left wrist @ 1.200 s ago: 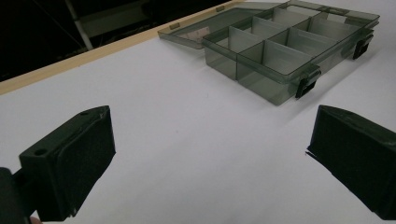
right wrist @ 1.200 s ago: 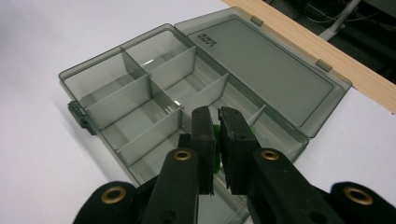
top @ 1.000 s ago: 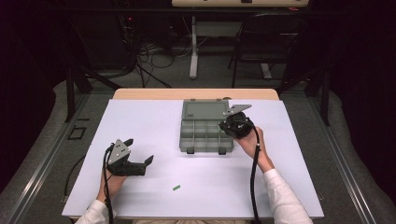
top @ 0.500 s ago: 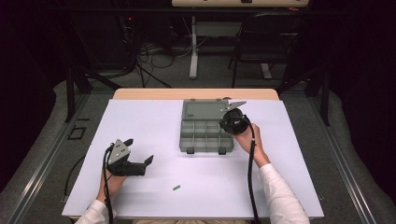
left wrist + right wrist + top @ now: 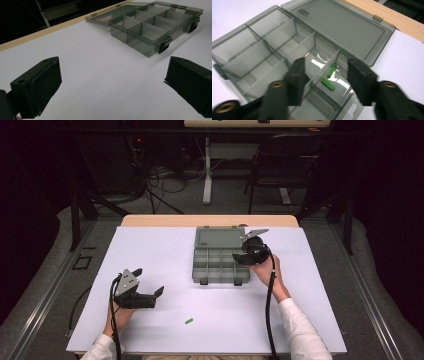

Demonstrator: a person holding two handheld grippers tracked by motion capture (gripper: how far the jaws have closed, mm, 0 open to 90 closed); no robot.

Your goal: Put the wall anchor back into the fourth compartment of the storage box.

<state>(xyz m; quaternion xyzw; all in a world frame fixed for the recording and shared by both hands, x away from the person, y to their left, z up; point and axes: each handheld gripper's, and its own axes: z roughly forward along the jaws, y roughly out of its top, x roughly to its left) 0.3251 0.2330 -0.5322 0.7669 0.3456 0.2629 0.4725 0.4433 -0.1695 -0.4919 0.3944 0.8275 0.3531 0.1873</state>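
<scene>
A smoky grey organiser box (image 5: 220, 265) lies with its lid (image 5: 342, 27) folded flat behind it. My right gripper (image 5: 246, 254) hangs over the box's right side. Its jaws (image 5: 327, 63) have just been opening and stand apart with nothing held between them. Below them, two small green pieces (image 5: 328, 83) (image 5: 332, 69) lie in one compartment. Another green piece (image 5: 188, 321) lies on the white table sheet near the front. My left gripper (image 5: 148, 282) rests on the sheet at the left, open and empty (image 5: 112, 68), pointing toward the box (image 5: 155, 27).
The white sheet (image 5: 150, 245) covers a wooden table whose far edge (image 5: 210, 220) shows behind the box. Cables trail from both grippers toward the front edge. Beyond the table are a chair, table legs and loose cables on a dark floor.
The right gripper has shifted slightly over the box's right side. The left gripper and the loose green piece on the sheet have not moved.
</scene>
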